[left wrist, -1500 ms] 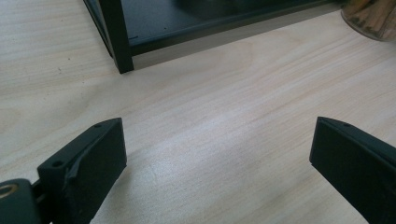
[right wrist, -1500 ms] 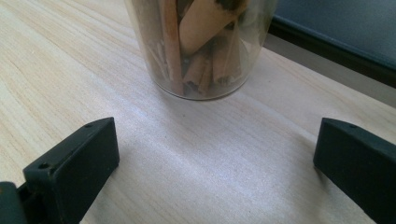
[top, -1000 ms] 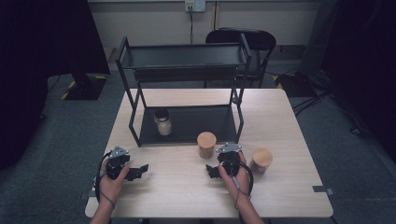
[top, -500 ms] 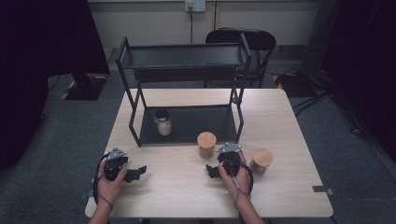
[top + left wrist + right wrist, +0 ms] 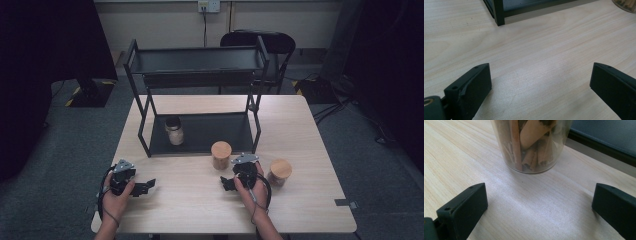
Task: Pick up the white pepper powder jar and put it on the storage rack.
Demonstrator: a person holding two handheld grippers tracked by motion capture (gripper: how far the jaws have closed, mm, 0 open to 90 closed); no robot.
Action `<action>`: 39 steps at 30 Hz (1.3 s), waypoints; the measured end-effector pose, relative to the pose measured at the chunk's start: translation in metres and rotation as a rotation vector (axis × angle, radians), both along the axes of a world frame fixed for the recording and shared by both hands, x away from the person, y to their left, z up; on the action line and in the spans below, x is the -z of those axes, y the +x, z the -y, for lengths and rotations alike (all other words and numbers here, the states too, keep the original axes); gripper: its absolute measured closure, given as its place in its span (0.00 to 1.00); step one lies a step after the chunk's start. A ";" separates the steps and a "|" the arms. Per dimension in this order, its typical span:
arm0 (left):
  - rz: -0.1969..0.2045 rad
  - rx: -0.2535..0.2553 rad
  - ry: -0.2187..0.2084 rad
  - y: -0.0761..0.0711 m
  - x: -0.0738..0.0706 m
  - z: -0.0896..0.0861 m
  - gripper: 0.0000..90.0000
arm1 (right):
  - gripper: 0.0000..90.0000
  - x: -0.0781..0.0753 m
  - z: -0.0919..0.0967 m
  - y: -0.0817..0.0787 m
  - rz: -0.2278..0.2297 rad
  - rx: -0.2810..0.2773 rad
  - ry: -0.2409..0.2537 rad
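Between the right gripper jaws, set wide: bare pale wood-grain table. Nothing has shifted over the last second, both hands parked, so no grasp started. Just beyond the fingertips stands the clear round cinnamon jar, cork-lidded. Left gripper likewise wide, empty. Farther off, the black metal shelf.

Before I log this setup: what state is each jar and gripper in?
Left gripper: open, empty.
Right gripper: open, empty, facing the cinnamon jar.
Cinnamon jar: upright, lidded, on the table.
Second wood-lidded jar: upright, lidded, beside the right hand.
Dark-lidded jar: upright, on the rack's bottom shelf.
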State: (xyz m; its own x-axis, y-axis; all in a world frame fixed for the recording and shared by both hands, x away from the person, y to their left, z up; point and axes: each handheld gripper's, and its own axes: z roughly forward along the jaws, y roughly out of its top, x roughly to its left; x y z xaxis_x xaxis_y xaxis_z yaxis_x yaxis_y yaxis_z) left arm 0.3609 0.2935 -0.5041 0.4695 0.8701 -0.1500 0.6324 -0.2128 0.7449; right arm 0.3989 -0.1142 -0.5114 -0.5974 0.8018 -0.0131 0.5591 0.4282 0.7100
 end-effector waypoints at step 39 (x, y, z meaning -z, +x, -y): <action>-0.006 0.063 0.112 -0.007 0.005 -0.002 0.01 | 0.00 0.000 0.000 0.000 0.000 0.000 -0.001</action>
